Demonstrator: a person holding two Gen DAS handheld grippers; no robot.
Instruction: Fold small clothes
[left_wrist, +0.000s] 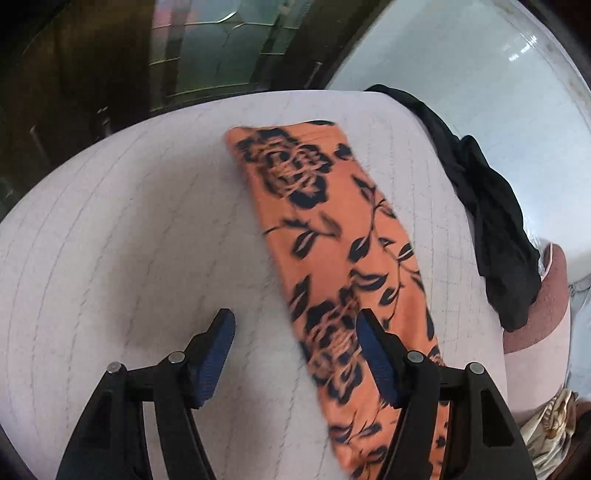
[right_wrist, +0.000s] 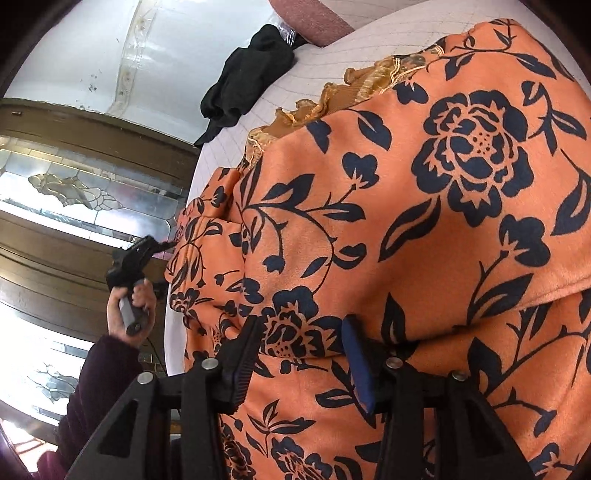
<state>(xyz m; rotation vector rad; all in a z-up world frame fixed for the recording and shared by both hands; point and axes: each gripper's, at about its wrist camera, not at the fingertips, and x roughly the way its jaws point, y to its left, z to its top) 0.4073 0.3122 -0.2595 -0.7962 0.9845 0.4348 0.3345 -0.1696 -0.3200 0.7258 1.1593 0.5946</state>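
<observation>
An orange garment with dark blue flowers (left_wrist: 332, 236) lies as a long folded strip on the white quilted surface (left_wrist: 129, 221). My left gripper (left_wrist: 295, 332) hangs open over its near end; the strip's left edge runs between the fingers, untouched by the pads. In the right wrist view the same garment (right_wrist: 424, 229) fills the frame, with a gold frilled trim (right_wrist: 332, 96) showing at its far edge. My right gripper (right_wrist: 301, 343) stands open with a fold of the fabric lying between its fingers. A hand (right_wrist: 129, 299) in a dark sleeve holds the left gripper (right_wrist: 166, 264) at the garment's left edge.
A crumpled black garment (left_wrist: 491, 221) (right_wrist: 251, 70) hangs over the surface's edge. A dusky pink cushion (left_wrist: 535, 317) (right_wrist: 310, 18) sits beside it. A dark wooden cabinet with patterned glass (right_wrist: 74, 192) (left_wrist: 207, 55) stands beyond the edge, above a pale tiled floor (left_wrist: 461, 48).
</observation>
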